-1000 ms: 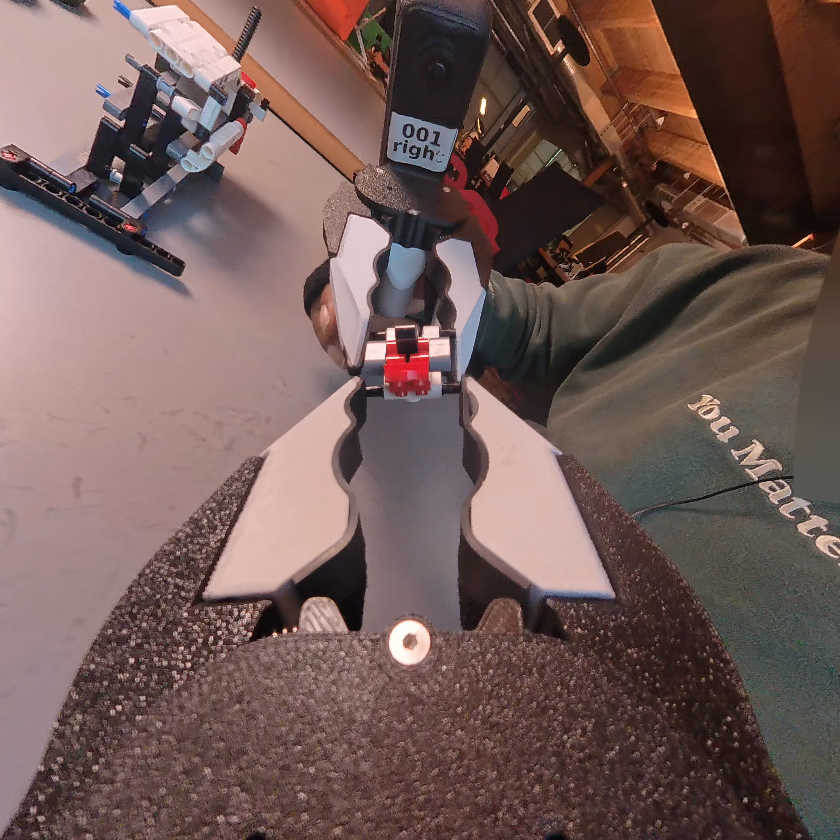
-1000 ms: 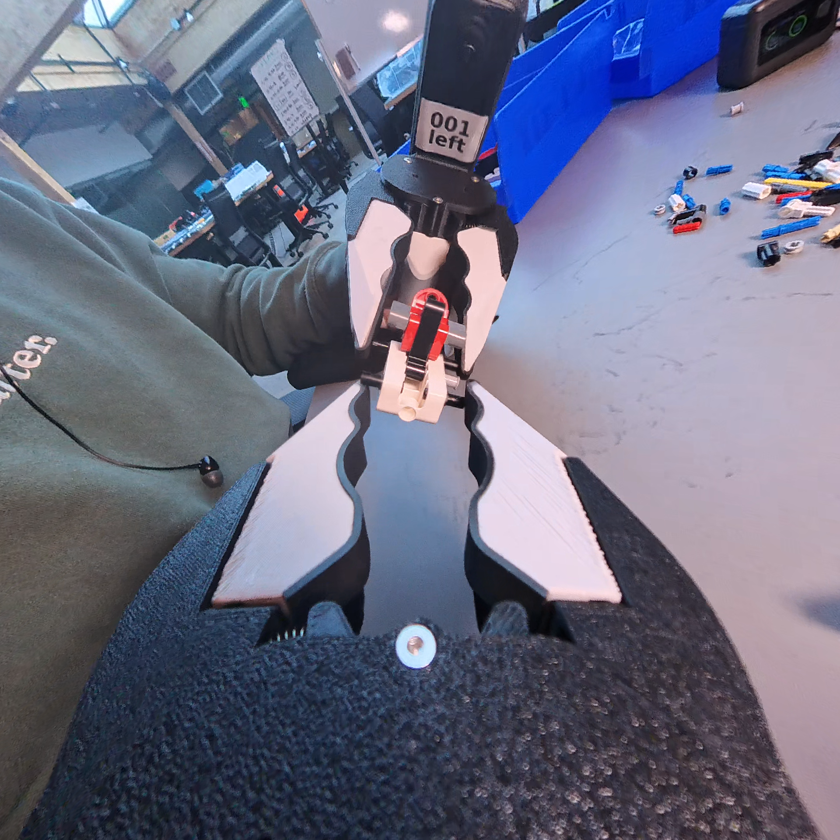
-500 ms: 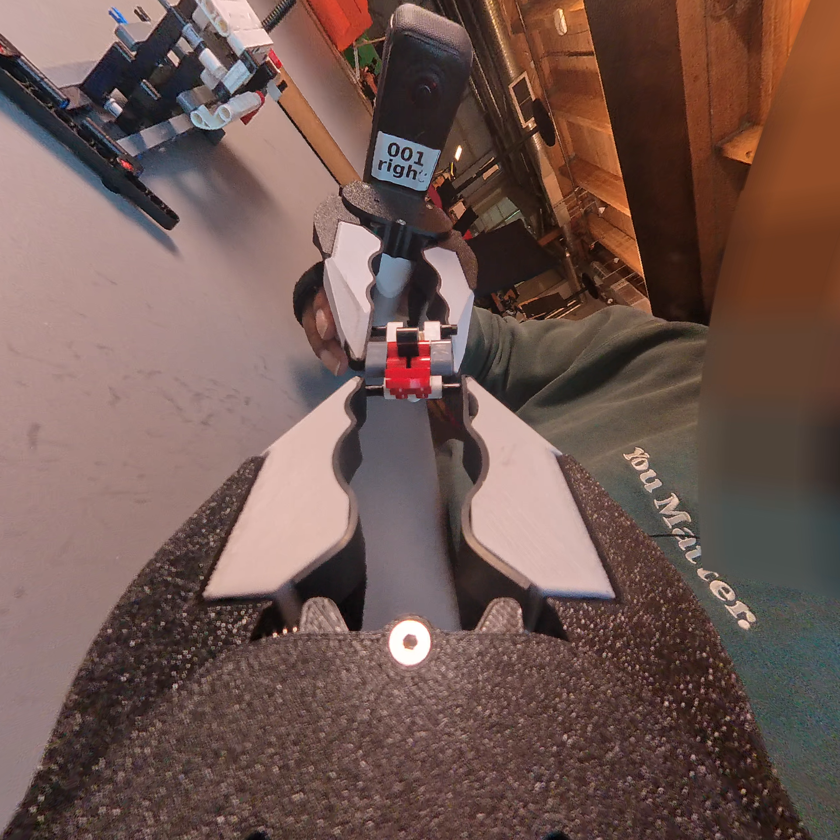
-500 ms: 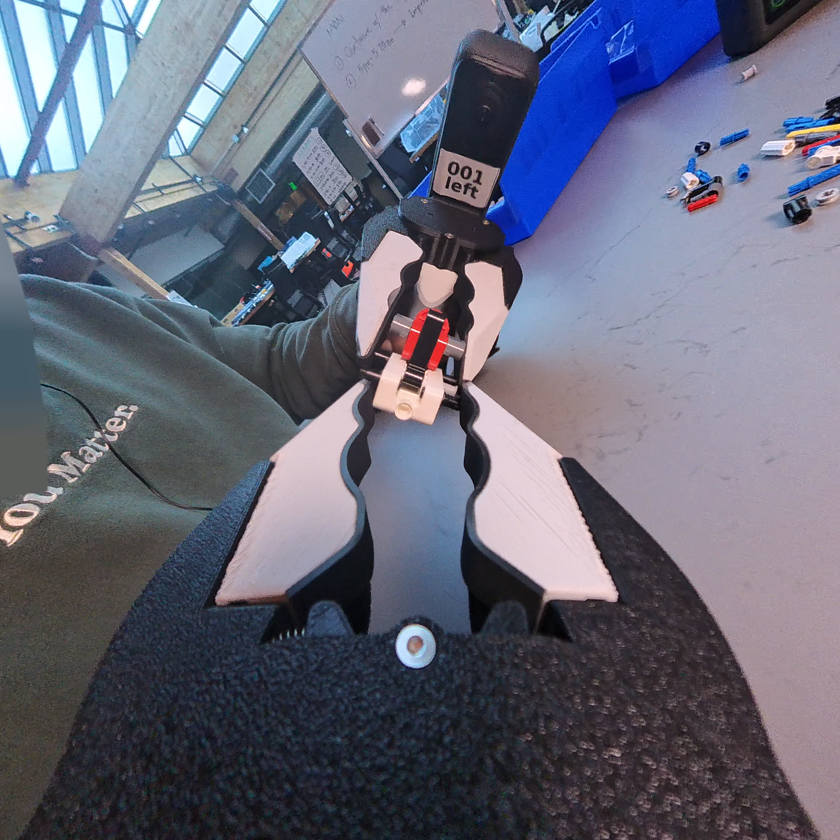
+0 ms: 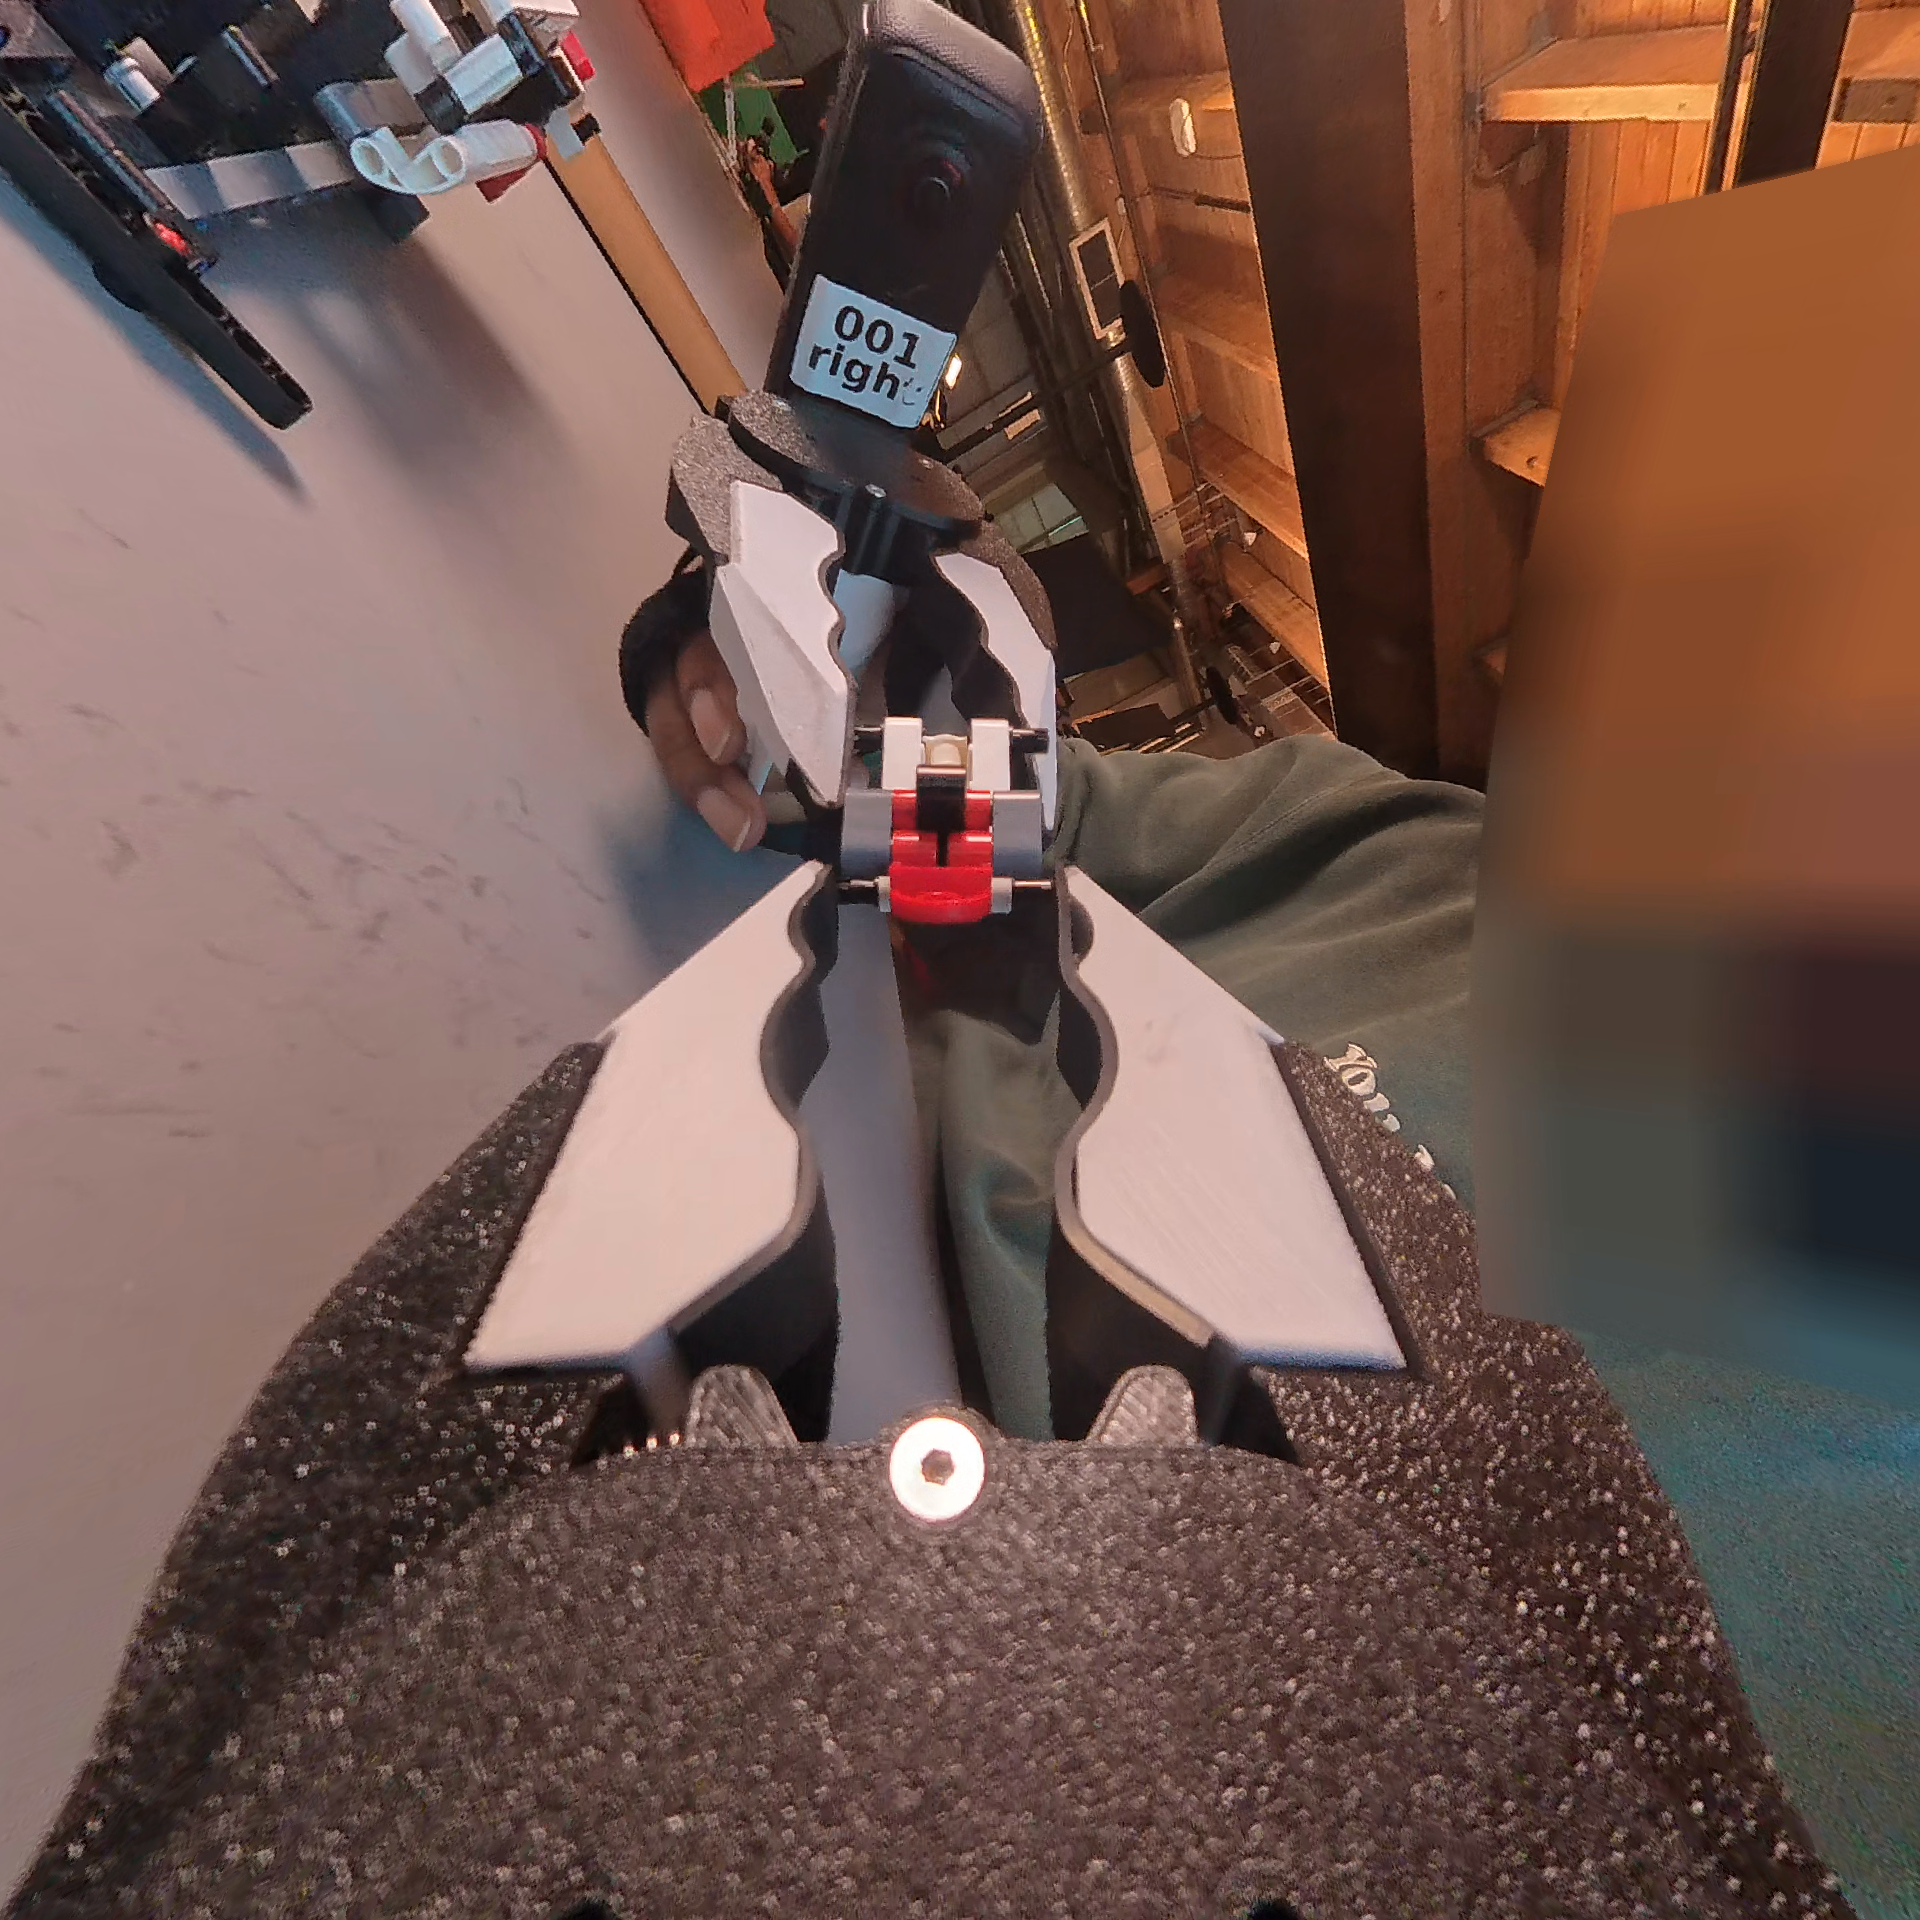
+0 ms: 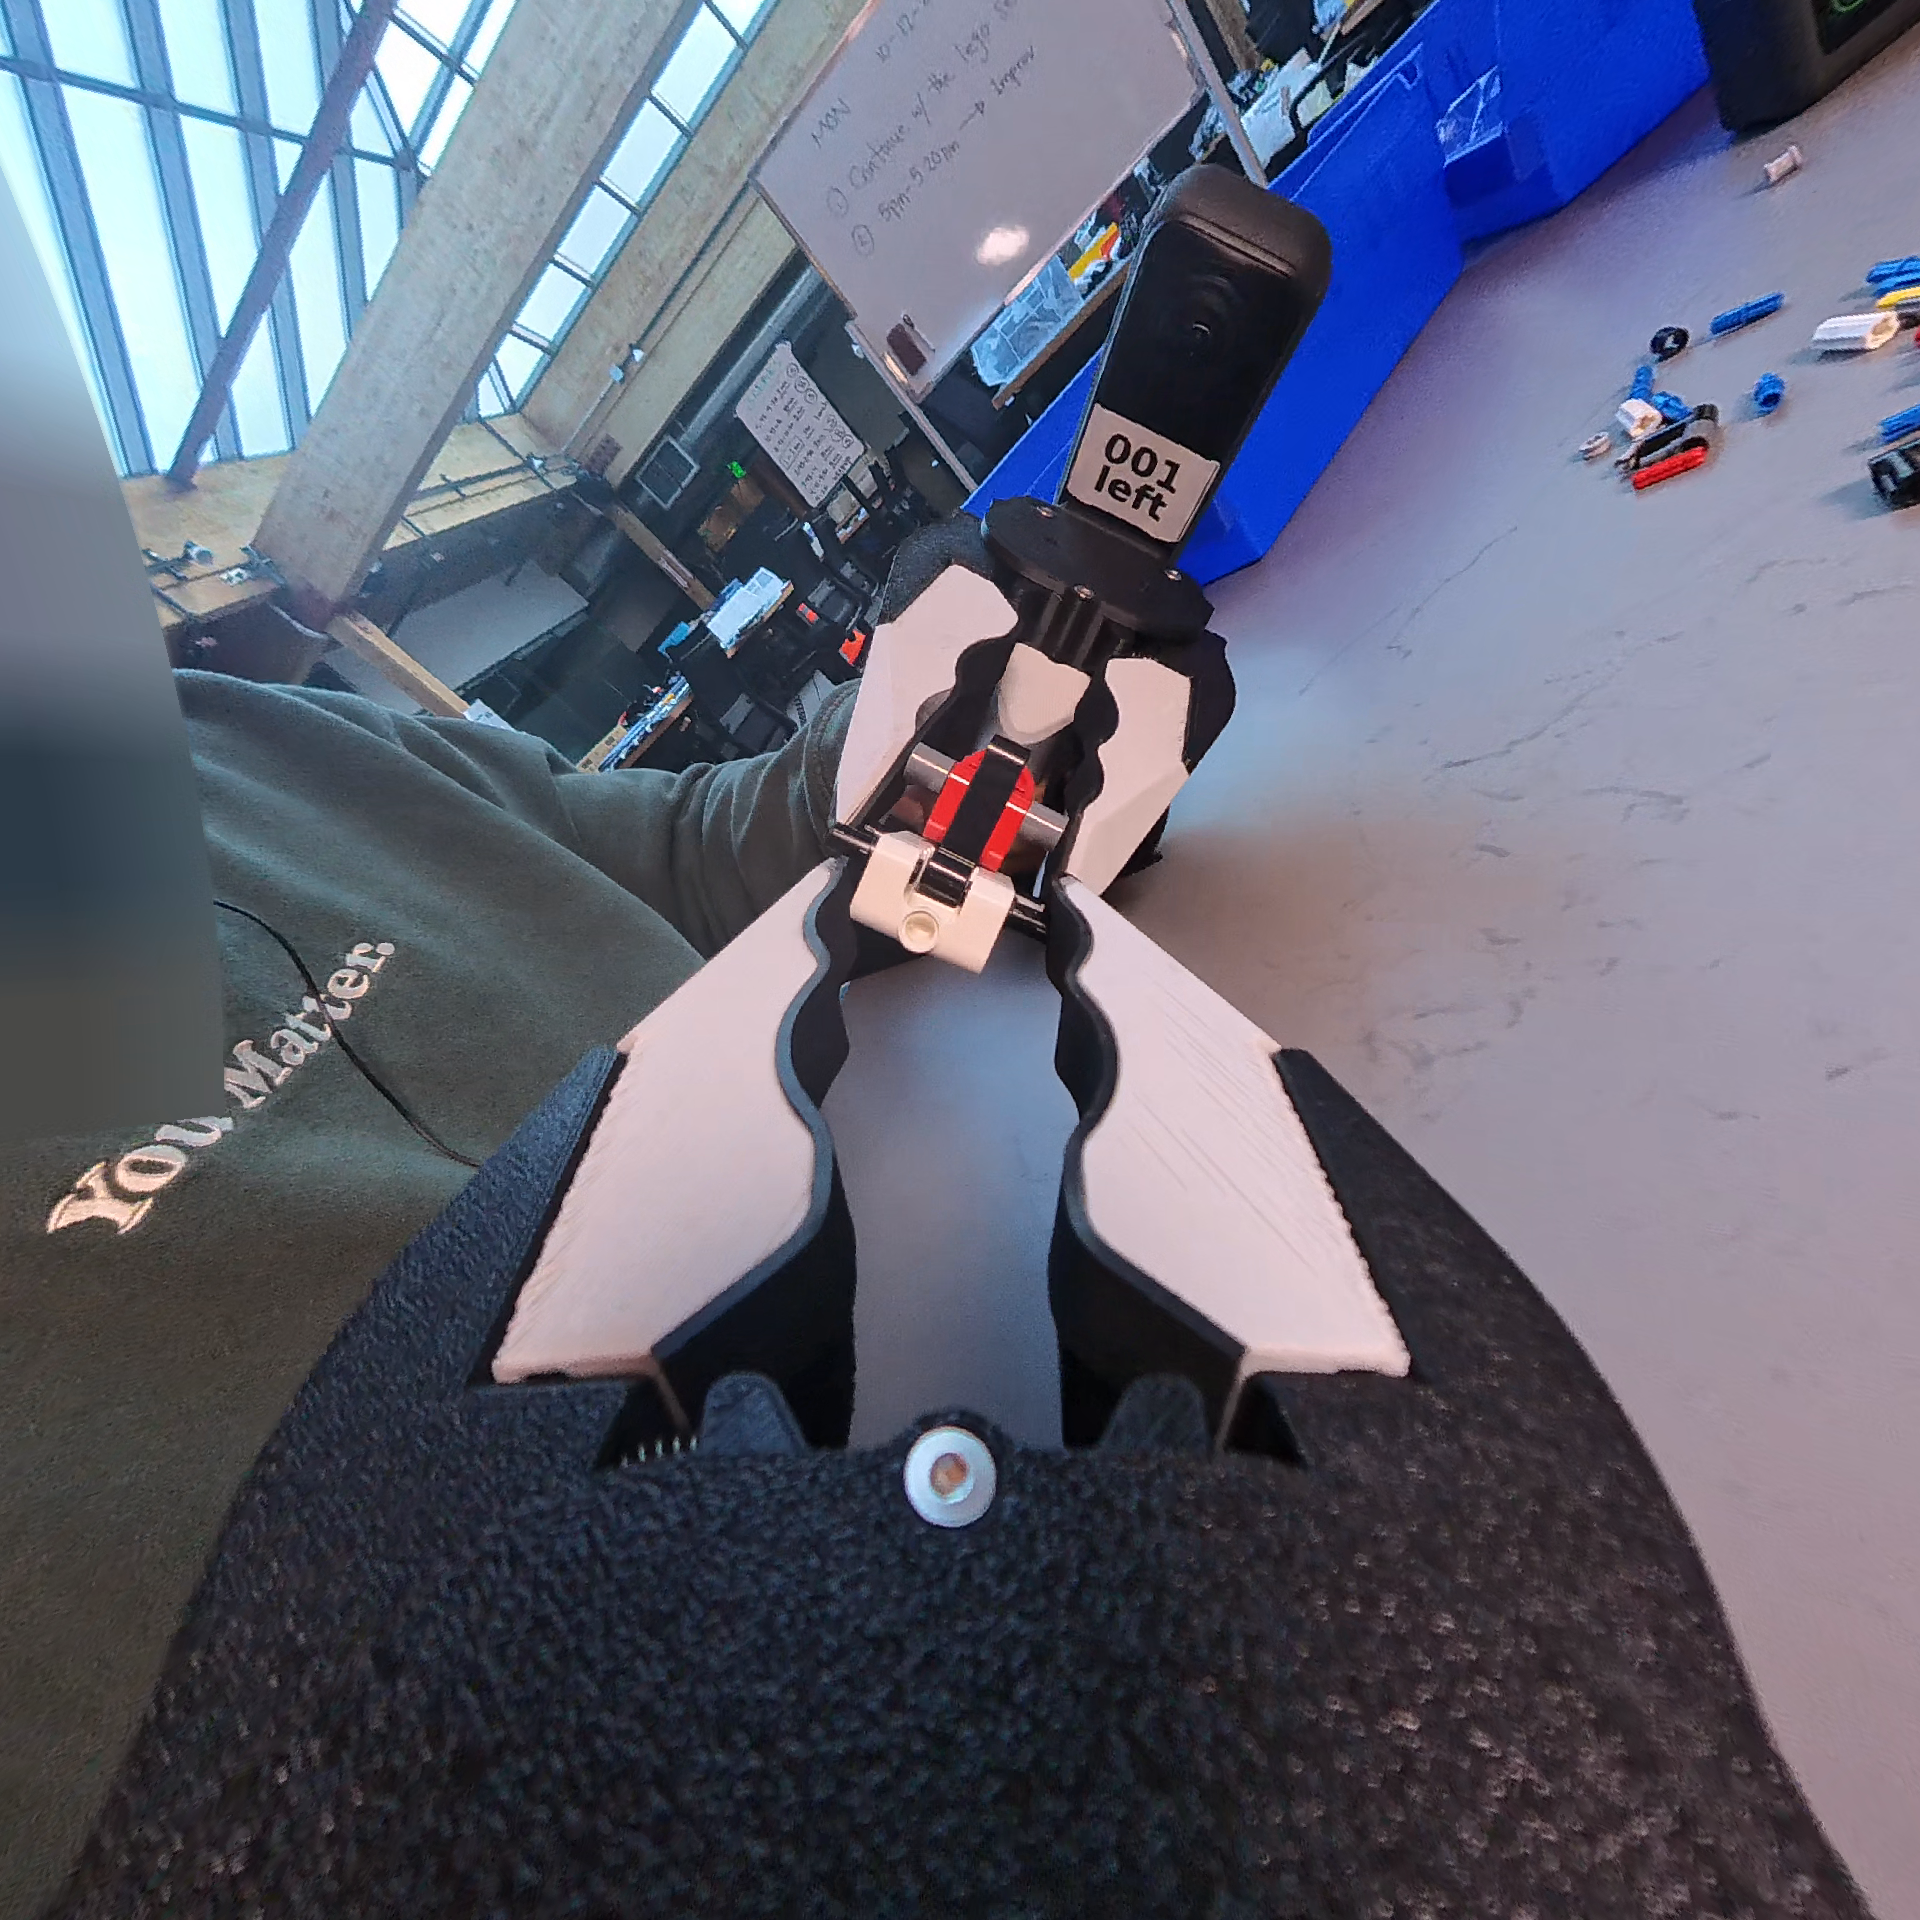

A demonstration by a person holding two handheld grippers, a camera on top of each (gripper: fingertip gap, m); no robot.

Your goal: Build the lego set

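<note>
A small lego sub-assembly (image 5: 940,847) of red, grey, white and black parts is held in the air between both grippers, tip to tip. My left gripper (image 5: 945,885) is shut on its red and grey end, on the thin black axle there. My right gripper (image 6: 945,902) is shut on its white end (image 6: 925,912), with the red part (image 6: 977,810) beyond it. The right gripper also shows in the left wrist view (image 5: 935,774), and the left gripper in the right wrist view (image 6: 971,831). The partly built black, white and grey model (image 5: 312,125) stands on the table far off at the upper left.
Loose blue, white, red and black pieces (image 6: 1766,374) lie on the grey table (image 6: 1507,935) at the right. Blue bins (image 6: 1455,208) stand behind them. A person's green sleeve (image 5: 1247,883) and torso (image 6: 312,987) are close beside both grippers. Left and right tips are no more than a few centimetres apart.
Both grippers have tilted upward with the sub-assembly still held between them. Its white end now shows above the red part in the left wrist view. The model has slid toward the upper left corner.
</note>
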